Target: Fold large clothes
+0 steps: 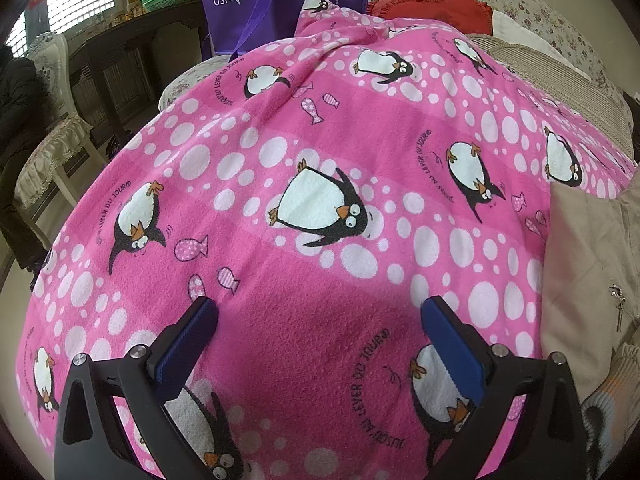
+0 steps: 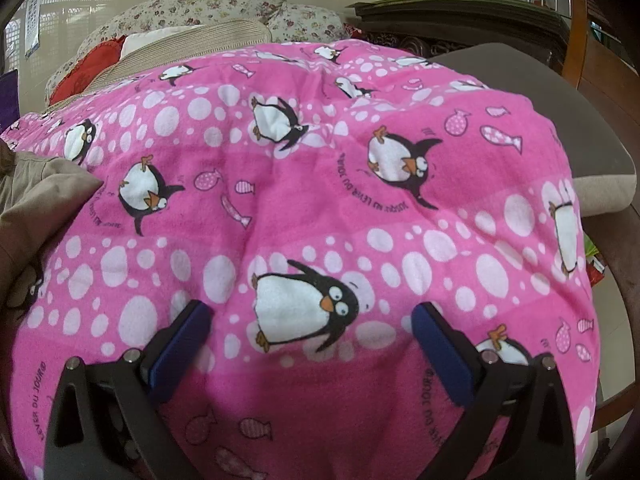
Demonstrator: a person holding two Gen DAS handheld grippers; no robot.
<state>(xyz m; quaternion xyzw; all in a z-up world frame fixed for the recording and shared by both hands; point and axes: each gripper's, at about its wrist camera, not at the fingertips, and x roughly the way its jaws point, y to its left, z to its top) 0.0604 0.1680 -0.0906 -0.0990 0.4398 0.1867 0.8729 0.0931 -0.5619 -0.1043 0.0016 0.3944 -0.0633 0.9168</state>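
Lying spread beneath both gaping tongs [image 1: 319, 310] [image 2: 312, 316]: pink penguin blanket [image 1: 320, 140] [image 2: 320, 184].

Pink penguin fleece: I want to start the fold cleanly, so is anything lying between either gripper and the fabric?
Nothing visible does. The left gripper and right gripper hang with jaws open directly over the pink penguin-print fleece. A beige zippered garment overlaps the fleece's edge between the two grippers, off to the side of both.
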